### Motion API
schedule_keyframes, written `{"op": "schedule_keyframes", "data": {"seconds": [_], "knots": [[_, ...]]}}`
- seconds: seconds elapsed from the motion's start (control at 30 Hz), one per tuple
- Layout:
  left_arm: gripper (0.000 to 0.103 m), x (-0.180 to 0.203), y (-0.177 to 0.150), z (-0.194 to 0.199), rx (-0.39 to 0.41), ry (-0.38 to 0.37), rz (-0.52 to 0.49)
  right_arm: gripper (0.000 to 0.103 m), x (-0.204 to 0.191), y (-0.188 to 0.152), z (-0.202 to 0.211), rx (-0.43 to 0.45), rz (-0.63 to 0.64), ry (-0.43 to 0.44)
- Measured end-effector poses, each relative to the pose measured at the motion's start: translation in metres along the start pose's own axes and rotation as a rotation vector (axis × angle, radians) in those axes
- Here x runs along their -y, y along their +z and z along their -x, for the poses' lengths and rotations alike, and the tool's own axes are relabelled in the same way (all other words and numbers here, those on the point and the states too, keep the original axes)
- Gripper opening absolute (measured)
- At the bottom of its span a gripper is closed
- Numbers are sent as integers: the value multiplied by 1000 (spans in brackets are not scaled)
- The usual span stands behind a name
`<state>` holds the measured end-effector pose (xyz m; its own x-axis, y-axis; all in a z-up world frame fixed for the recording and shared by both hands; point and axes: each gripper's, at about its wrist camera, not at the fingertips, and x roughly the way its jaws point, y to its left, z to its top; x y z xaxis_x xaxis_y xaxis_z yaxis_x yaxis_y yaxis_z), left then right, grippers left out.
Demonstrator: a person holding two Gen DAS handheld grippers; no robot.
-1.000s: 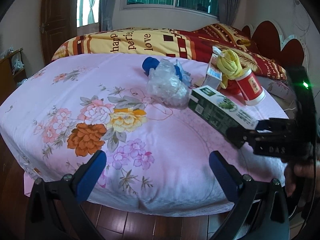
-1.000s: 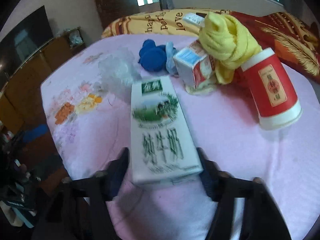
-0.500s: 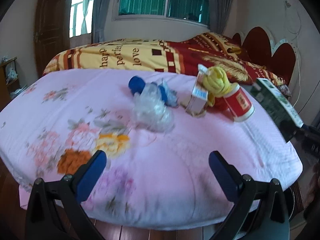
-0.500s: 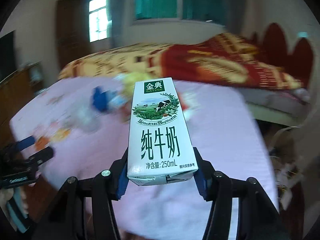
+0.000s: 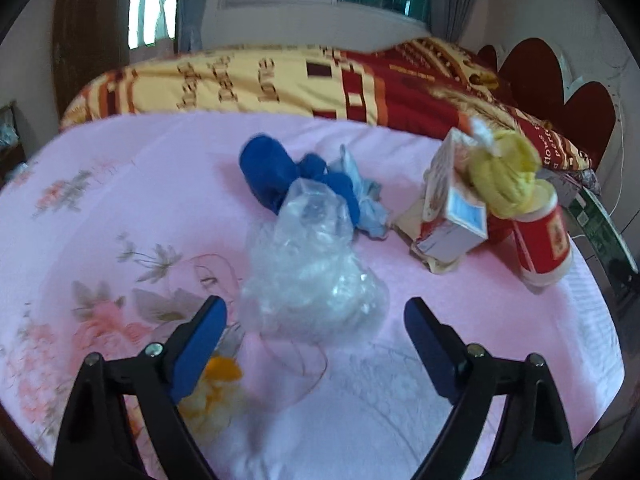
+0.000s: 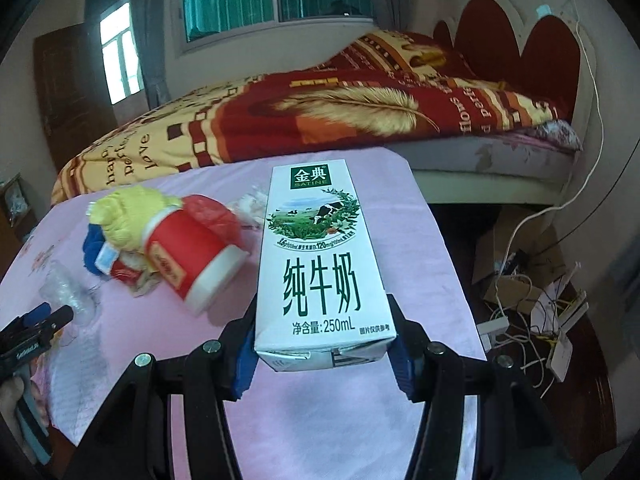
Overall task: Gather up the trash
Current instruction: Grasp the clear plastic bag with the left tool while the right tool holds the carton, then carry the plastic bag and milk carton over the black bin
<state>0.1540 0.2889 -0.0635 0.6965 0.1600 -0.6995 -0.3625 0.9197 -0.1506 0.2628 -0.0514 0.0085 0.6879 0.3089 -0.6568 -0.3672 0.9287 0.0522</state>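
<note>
A crumpled clear plastic bag (image 5: pixel 316 264) lies on the pink bed sheet (image 5: pixel 120 184). My left gripper (image 5: pixel 316 322) is just in front of it. Its jaws are closing, the bag's near edge sits between the blue pads (image 5: pixel 204 336), and neither pad presses on it. My right gripper (image 6: pixel 322 356) is shut on a white-and-green milk carton (image 6: pixel 326 264), held upright above the bed's corner. Further back lie a blue cloth (image 5: pixel 280 172), a small red-and-white carton (image 5: pixel 452 208), a yellow cloth (image 5: pixel 504 176) and a tipped red paper cup (image 5: pixel 540 240).
A red-and-yellow quilt (image 6: pixel 320 112) covers the far side of the bed, with a red headboard (image 6: pixel 520 44) behind it. Cardboard and tangled white cables (image 6: pixel 520 280) lie on the floor right of the bed. The left gripper (image 6: pixel 36 320) shows at the right view's left edge.
My left gripper has moved forward up to the plastic bag and its jaws have narrowed. My right gripper has lifted the milk carton off the bed and swung it to the right, turning it upright.
</note>
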Motion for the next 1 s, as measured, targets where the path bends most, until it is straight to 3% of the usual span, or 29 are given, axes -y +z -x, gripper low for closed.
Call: {"op": "schedule_keyframes", "data": {"seconds": [0.13, 0.23, 0.3, 0.53, 1.0], "knots": [[88, 1, 4, -8, -13, -1, 2, 57, 2, -4, -10, -23, 7, 9], [50, 1, 3, -15, -32, -43, 6, 57, 2, -7, -15, -39, 9, 20], [46, 3, 1, -12, -20, -50, -1, 57, 3, -9, -18, -50, 13, 33], [43, 24, -11, 32, 74, -96, -63, 56, 11, -19, 3, -18, 35, 47], [43, 108, -44, 95, 119, -236, -195, 56, 54, -62, 104, 54, 74, 18]]}}
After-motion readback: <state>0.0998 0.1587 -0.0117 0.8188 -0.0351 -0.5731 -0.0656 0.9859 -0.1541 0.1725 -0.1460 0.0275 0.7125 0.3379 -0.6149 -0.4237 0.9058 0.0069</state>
